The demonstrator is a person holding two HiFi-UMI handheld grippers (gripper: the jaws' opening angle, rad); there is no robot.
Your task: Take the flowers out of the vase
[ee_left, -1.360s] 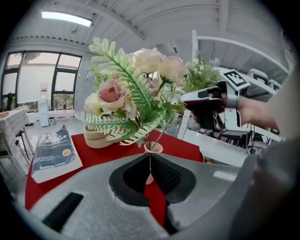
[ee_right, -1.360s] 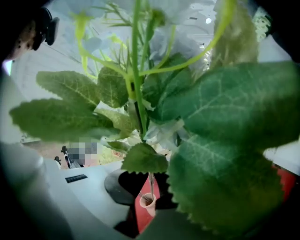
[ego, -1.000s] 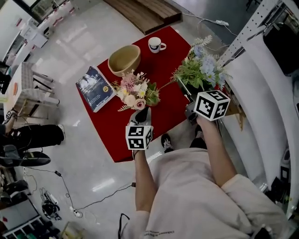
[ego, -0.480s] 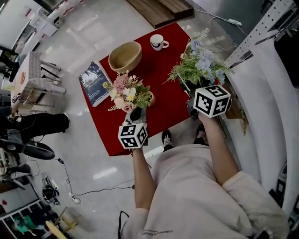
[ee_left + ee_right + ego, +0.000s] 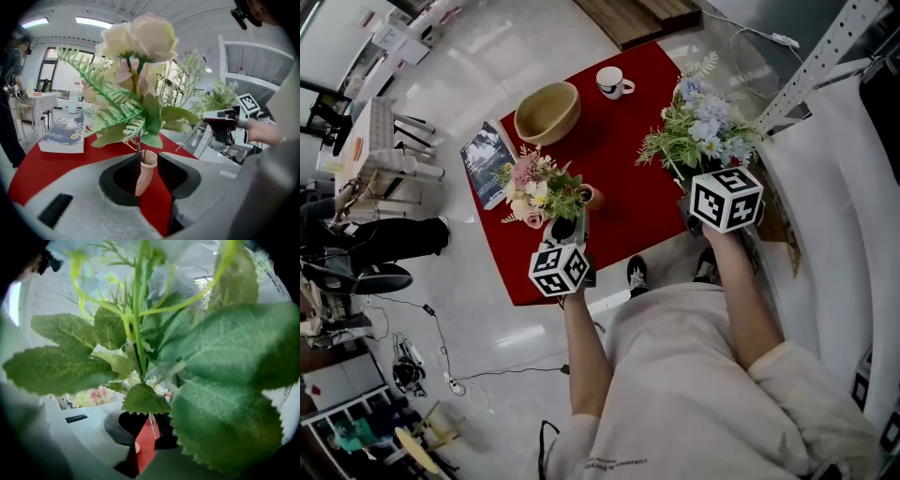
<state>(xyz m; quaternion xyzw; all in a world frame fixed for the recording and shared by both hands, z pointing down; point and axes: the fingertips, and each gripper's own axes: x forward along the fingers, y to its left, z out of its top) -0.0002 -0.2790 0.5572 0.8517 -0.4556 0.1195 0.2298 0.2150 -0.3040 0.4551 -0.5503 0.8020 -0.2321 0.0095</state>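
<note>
A pink-and-cream flower bunch (image 5: 534,187) stands with its stems in a small pink vase (image 5: 144,174) over the red cloth (image 5: 628,211). My left gripper (image 5: 566,228) (image 5: 149,171) has just been opening. Its jaws now stand close on either side of the vase, slightly apart from it. The big cream rose (image 5: 140,37) fills the top of the left gripper view. My right gripper (image 5: 692,186) (image 5: 150,427) is shut on the thin stem (image 5: 150,423) of a blue-and-white flower bunch (image 5: 701,131). It holds that bunch above the cloth's right edge. Broad leaves (image 5: 225,376) hide most of the right gripper view.
A wooden bowl (image 5: 547,111), a white cup (image 5: 612,82) and a book (image 5: 485,155) lie on the far and left parts of the cloth. White shelving (image 5: 825,141) rises close on the right. A white stool (image 5: 389,159) and cables sit on the floor at the left.
The pink bunch leans further left, toward the book, and the left gripper has turned with it. The right gripper with the blue bunch has shifted only slightly.
</note>
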